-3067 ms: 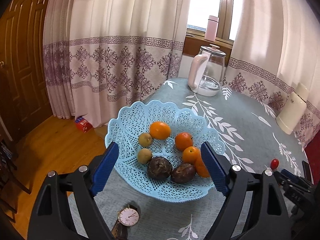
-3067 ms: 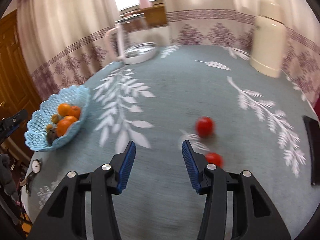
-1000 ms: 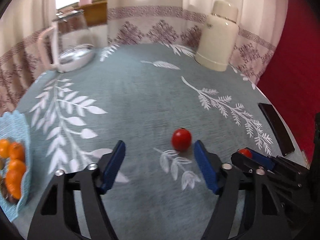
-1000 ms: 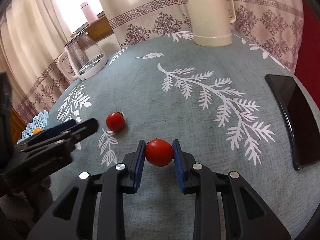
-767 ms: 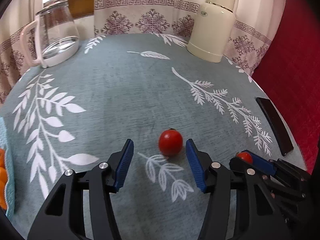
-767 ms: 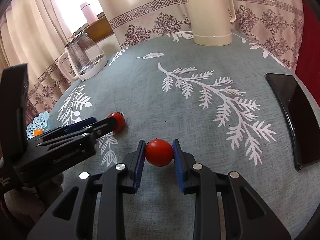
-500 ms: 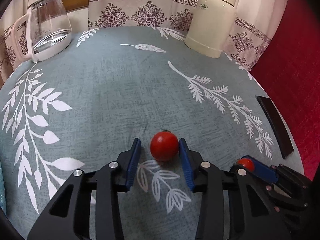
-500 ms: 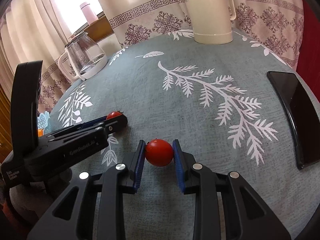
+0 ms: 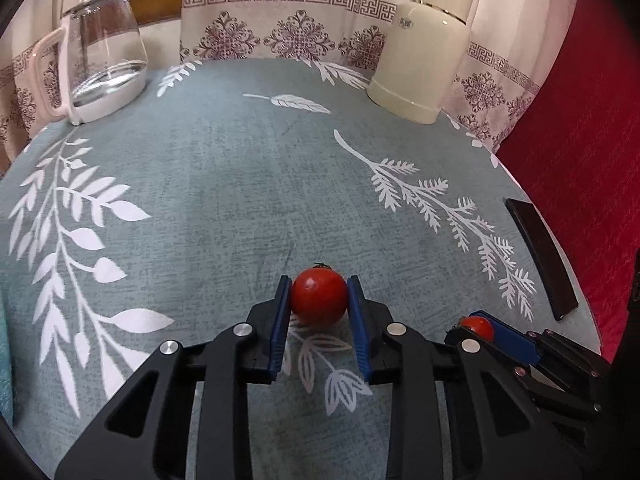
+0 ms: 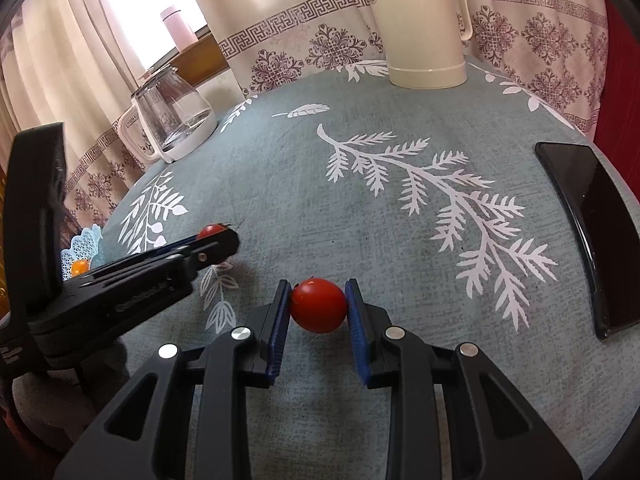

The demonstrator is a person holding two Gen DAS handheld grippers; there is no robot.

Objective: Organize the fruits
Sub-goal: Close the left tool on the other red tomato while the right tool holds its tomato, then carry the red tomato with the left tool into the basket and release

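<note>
Now gripping a tomato in each gripper, both down at the tablecloth (image 9: 240, 168). Left gripper (image 9: 319, 304): closed on the left tomato (image 9: 319, 300), blue pads (image 9: 280, 320) pressed to its two sides. Roundish, no clear long axis; dark stem nub on top, pointing up and away from the camera. Sits between the fingertips, right at the front end of the pads. Right gripper (image 10: 318, 306): clamped on the right tomato (image 10: 318, 305), slightly wider than tall, long axis running pad to pad; small stem mark at upper left. Held likewise at the pad tips, just above or on the cloth, cannot tell which. Seen from the left camera as a red spot low at right, (image 9: 476, 327). Further off: glass kettle (image 9: 100, 60) far left, cream flask (image 9: 424, 48) far right, black phone (image 10: 588, 232) near the right edge, blue basket (image 10: 82, 250) with an orange (image 10: 79, 267) at far left.
</note>
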